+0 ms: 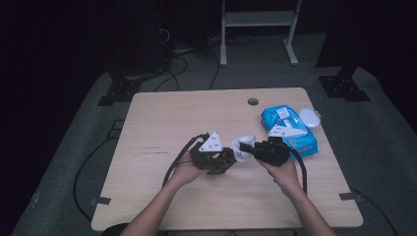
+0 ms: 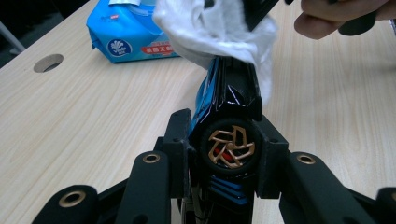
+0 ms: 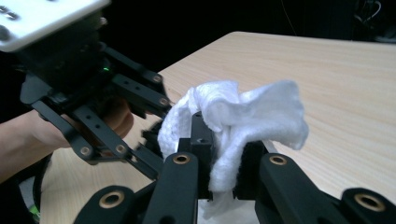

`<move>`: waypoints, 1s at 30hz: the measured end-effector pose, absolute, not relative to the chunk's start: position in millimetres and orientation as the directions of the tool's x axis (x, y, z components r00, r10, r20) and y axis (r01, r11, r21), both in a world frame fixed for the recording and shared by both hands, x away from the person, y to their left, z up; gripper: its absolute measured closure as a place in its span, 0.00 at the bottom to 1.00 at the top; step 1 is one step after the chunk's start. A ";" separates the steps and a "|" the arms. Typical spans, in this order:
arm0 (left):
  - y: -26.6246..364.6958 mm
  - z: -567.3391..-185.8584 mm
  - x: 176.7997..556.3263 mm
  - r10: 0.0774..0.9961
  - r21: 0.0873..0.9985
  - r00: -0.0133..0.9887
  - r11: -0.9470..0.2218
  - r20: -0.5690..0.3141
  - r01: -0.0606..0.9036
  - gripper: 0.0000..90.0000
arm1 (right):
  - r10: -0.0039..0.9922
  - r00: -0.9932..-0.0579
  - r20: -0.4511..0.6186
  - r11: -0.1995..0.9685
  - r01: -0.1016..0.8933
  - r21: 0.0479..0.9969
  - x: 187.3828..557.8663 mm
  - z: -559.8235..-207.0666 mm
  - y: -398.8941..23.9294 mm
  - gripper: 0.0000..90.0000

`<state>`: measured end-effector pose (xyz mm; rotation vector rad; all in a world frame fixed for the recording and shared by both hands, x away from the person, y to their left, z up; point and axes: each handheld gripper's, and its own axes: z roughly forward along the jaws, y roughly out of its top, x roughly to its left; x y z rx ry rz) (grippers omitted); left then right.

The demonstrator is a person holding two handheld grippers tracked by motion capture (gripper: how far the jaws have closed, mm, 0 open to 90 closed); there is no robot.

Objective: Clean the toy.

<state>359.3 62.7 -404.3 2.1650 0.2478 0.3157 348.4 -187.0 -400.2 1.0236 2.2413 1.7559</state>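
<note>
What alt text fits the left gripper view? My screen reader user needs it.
The left gripper's black fingers clamp a black and blue toy car with a gold-spoked wheel, while a white wipe covers its far end. A blue wipes pack lies behind on the wooden table.

White wipe (image 3: 243,116), black-and-blue toy car (image 2: 229,116) with gold-spoked wheel (image 2: 231,148), blue packet (image 1: 290,129), pale wood-grain table (image 1: 162,123).

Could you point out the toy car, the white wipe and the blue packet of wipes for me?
toy car (image 2: 232,148), left gripper view, on its gold-spoked wheel.
white wipe (image 3: 261,109), right gripper view, on the bunched fold above the jaws.
blue packet of wipes (image 2: 126,39), left gripper view, on its front face beside the round logo.
</note>
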 end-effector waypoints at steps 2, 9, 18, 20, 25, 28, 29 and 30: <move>64.7 -404.1 360.7 0.296 0.827 0.948 -0.558 0.120 0.070 0.71 | 0.590 -0.743 0.316 0.110 0.461 0.880 352.3 -408.6 -191.7 0.90; 67.2 -403.5 362.1 0.308 0.832 0.944 -0.550 0.117 0.076 0.71 | 0.610 -0.712 0.348 0.129 0.523 0.843 359.4 -429.8 -193.5 0.90; 67.7 -401.0 361.4 0.310 0.847 0.945 -0.525 0.104 0.079 0.71 | 0.605 -0.709 0.362 0.125 0.534 0.836 359.8 -430.6 -192.0 0.90; 67.6 -400.0 361.1 0.313 0.853 0.944 -0.515 0.101 0.080 0.71 | 0.603 -0.707 0.370 0.111 0.533 0.839 359.2 -429.0 -192.8 0.90; 68.1 -398.5 360.9 0.310 0.862 0.946 -0.502 0.095 0.078 0.71 | 0.609 -0.709 0.357 0.105 0.518 0.849 356.0 -423.6 -193.1 0.90; 68.3 -397.5 359.9 0.312 0.867 0.946 -0.492 0.092 0.078 0.71 | 0.611 -0.711 0.349 0.100 0.507 0.856 354.4 -420.8 -192.8 0.91; 68.5 -397.4 359.8 0.311 0.867 0.946 -0.492 0.092 0.077 0.71 | 0.611 -0.711 0.348 0.101 0.506 0.857 354.1 -420.2 -192.8 0.91; 68.8 -397.3 359.9 0.310 0.867 0.946 -0.492 0.091 0.078 0.71 | 0.611 -0.712 0.347 0.100 0.504 0.858 354.1 -419.7 -192.8 0.91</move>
